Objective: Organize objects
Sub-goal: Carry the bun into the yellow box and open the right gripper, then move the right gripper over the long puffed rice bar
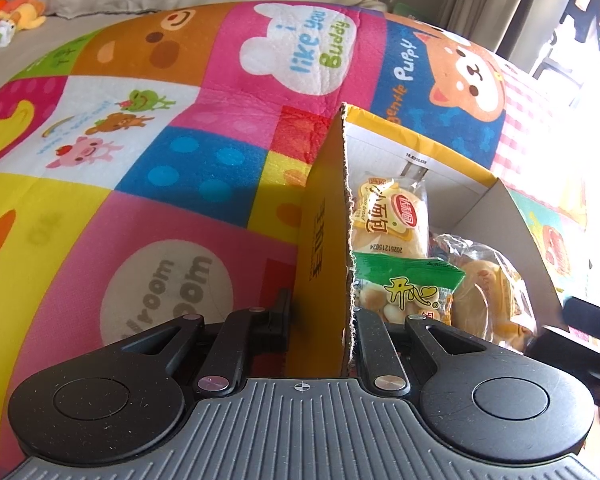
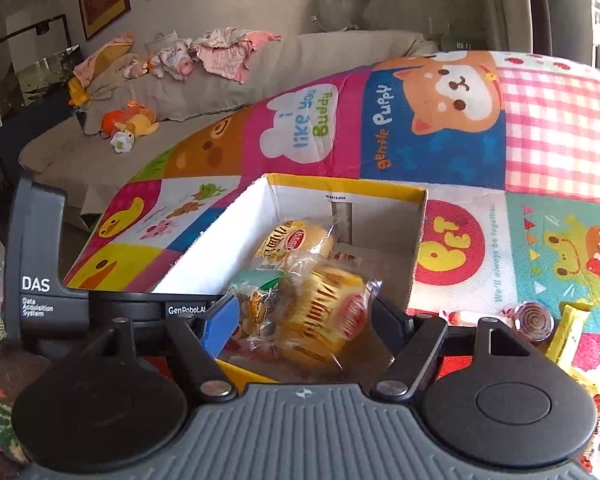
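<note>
A yellow cardboard box (image 1: 324, 216) with a white inside stands on a colourful play mat. My left gripper (image 1: 320, 320) is shut on the box's left wall, one finger outside and one inside. In the box lie a wrapped bread (image 1: 388, 216), a green snack packet (image 1: 404, 284) and a wrapped cake (image 1: 496, 296). In the right wrist view my right gripper (image 2: 308, 320) is over the box (image 2: 416, 240), its fingers either side of a blurred wrapped cake (image 2: 328, 312). I cannot tell whether it grips it. The bread (image 2: 296, 240) lies behind.
Loose sweets, a spiral candy (image 2: 534, 320) and a yellow bar (image 2: 564, 336), lie on the mat (image 2: 540, 140) right of the box. A beige sofa (image 2: 180, 92) with toys and clothes stands behind. The left gripper's body (image 2: 40, 280) shows left of the box.
</note>
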The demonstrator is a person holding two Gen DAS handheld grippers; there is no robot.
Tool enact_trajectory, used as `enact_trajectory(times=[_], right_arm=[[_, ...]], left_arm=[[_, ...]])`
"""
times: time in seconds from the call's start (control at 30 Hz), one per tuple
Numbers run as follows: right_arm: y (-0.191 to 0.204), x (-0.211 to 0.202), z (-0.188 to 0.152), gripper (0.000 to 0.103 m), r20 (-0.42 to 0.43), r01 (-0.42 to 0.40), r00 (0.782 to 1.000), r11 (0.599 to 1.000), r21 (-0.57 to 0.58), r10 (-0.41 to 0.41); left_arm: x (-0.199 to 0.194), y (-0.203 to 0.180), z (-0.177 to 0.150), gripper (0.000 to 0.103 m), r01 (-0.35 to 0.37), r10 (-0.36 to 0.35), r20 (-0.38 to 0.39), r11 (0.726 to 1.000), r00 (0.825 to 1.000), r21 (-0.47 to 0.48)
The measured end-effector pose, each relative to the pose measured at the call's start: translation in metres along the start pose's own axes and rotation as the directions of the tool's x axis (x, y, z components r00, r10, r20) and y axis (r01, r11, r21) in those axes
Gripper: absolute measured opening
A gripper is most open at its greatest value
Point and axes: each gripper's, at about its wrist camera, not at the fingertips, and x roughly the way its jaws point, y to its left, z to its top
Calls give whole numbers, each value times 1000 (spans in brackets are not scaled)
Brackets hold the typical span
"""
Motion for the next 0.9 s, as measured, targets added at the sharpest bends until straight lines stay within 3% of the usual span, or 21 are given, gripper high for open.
enact_trajectory(times=[0.1, 0.27, 0.53, 0.67, 0.8, 0.9], right_arm=[[-7, -27, -6, 75, 43, 28, 999, 1000, -14, -27], [-35, -67, -25, 75, 100, 160, 982, 987, -16, -158], [-88, -85, -81, 80, -28, 290, 957, 954, 79, -289], [-95, -78, -109, 80, -66, 269, 963, 948, 171, -262], [-92, -73, -121, 82, -60, 182, 983, 938, 296, -172], [-74, -68, -121, 83, -50, 114, 993, 952, 284, -104]], left_arm=[[0, 0, 0, 16, 0, 0, 0, 1000, 1000, -1], [0, 0, 0, 16, 0, 0, 0, 1000, 1000, -3], [0, 0, 0, 16, 2, -2, 2, 1000, 1000, -6], [1, 1, 0, 16, -1, 1, -1, 1000, 1000, -4], [0, 0, 0, 16, -4, 4, -1, 1000, 1000, -7], [0, 0, 0, 16, -4, 4, -1, 1000, 1000, -5]])
